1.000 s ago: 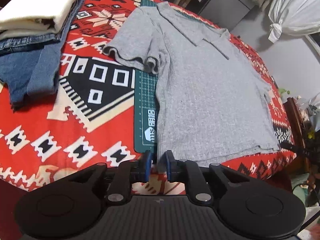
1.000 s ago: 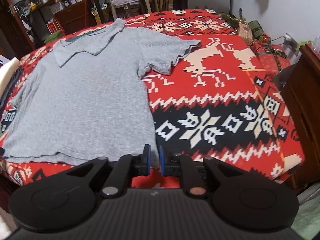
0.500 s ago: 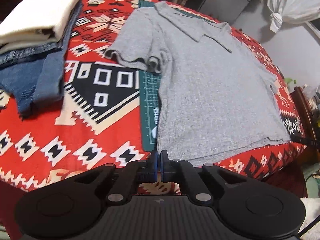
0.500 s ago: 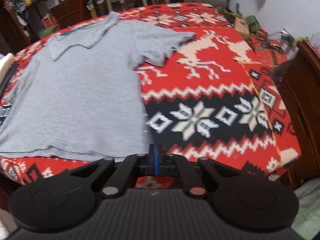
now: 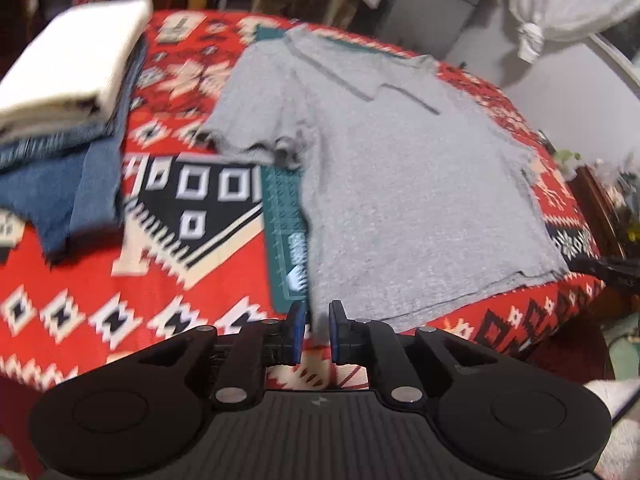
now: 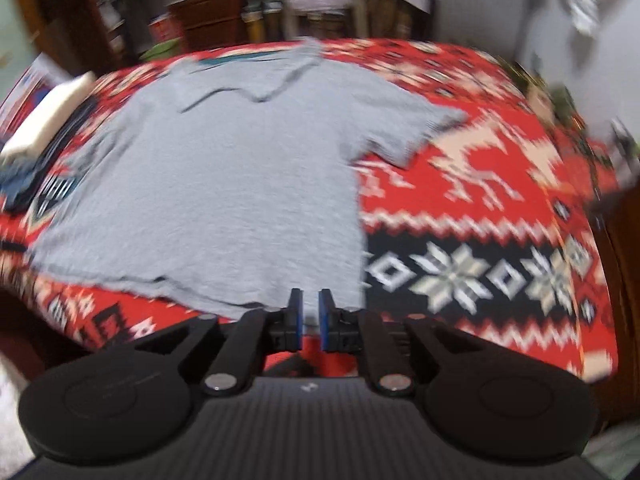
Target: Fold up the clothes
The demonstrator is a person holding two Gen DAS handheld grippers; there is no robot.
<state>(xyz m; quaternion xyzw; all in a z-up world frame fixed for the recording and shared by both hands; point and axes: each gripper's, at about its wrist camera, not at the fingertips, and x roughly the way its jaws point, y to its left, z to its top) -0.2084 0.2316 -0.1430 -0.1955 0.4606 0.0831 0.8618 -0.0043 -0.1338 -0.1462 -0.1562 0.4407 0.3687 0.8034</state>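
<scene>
A grey short-sleeved polo shirt point(image 5: 400, 200) lies spread flat, collar at the far end, on a green cutting mat point(image 5: 286, 232). In the right wrist view the same shirt point(image 6: 224, 200) fills the left and middle. My left gripper point(image 5: 318, 320) hovers just short of the shirt's near left hem corner, fingers a narrow gap apart, holding nothing. My right gripper point(image 6: 311, 312) hangs over the near hem towards its right corner, also slightly open and empty. Both views are blurred by motion.
A red patterned tablecloth point(image 5: 100, 280) covers the table. At the left stands a stack of folded clothes: a white piece point(image 5: 76, 68) on top of blue jeans point(image 5: 52, 192). Wooden furniture point(image 6: 624, 240) stands close to the table's right side.
Both grippers were shut half a second ago and now stand a little open. The right gripper has swung left, so its tips are now over the near hem.
</scene>
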